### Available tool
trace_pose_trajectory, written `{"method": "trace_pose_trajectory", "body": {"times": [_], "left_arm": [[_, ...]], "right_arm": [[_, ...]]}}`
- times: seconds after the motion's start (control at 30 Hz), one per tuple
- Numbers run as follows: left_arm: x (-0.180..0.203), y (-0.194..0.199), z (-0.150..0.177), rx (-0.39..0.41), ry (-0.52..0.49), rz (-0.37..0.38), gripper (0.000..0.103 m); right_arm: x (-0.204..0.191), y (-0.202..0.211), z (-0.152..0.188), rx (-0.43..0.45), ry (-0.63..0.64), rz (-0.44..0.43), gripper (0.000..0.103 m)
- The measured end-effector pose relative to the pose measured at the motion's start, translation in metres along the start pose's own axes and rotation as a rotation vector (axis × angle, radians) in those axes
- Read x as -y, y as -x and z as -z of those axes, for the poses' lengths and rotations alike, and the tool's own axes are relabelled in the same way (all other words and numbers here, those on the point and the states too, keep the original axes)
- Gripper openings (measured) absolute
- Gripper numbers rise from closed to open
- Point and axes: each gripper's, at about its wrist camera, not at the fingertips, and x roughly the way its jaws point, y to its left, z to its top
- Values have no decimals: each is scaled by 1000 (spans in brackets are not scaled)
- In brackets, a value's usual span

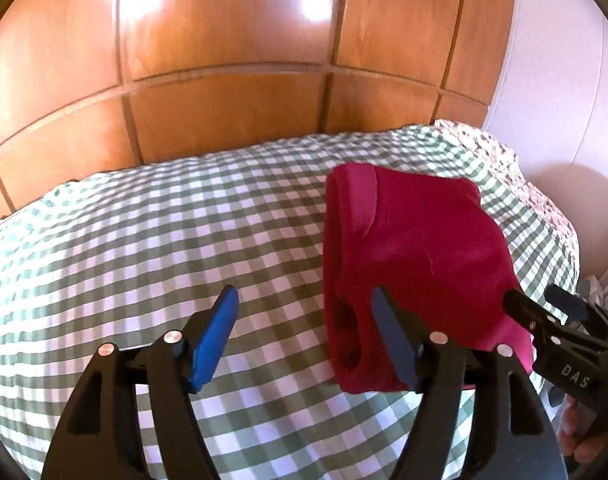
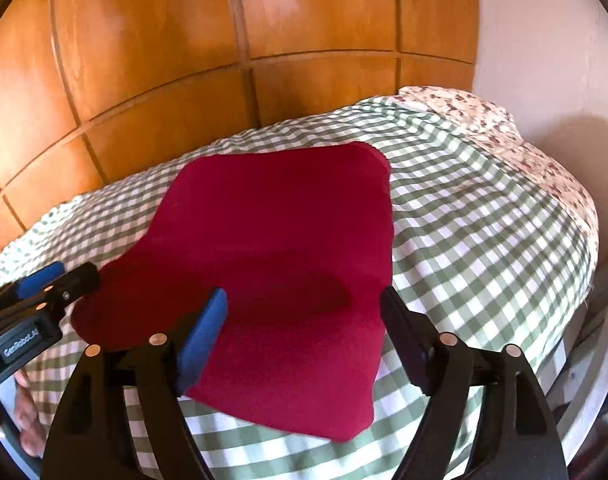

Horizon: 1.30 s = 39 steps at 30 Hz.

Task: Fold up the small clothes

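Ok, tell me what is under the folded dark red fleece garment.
The folded dark red fleece garment lies on the green-and-white checked bedcover, which shows all around it. What lies directly beneath it, and any inner folded layers, are covered and cannot be seen.

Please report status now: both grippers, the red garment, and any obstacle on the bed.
Left gripper open, empty. Right gripper open, empty. Red garment folded, lying on the checked bedcover, released. No obstacle seen.

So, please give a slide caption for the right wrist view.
Open right gripper above a folded red garment on the green checked bedspread.
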Motion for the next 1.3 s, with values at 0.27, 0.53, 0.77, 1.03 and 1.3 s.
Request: {"method": "trace_pose_trajectory", "body": {"times": [0.27, 0.53, 0.77, 1.03, 1.3], "left_arm": [[-5, 34, 4, 82, 13, -56, 84], [-13, 49, 15, 87, 68, -88, 92], [-14, 60, 18, 118, 76, -114, 97], [-13, 61, 19, 115, 72, -127, 99], [-8, 62, 19, 121, 53, -137, 100]], "right_arm": [[-12, 24, 16, 46, -62, 55, 96], [-20, 47, 17, 126, -80, 126, 99], [-20, 52, 18, 134, -67, 158, 99], [-27, 50, 24, 132, -32, 152, 99], [-30, 51, 25, 148, -8, 154, 99]]}}
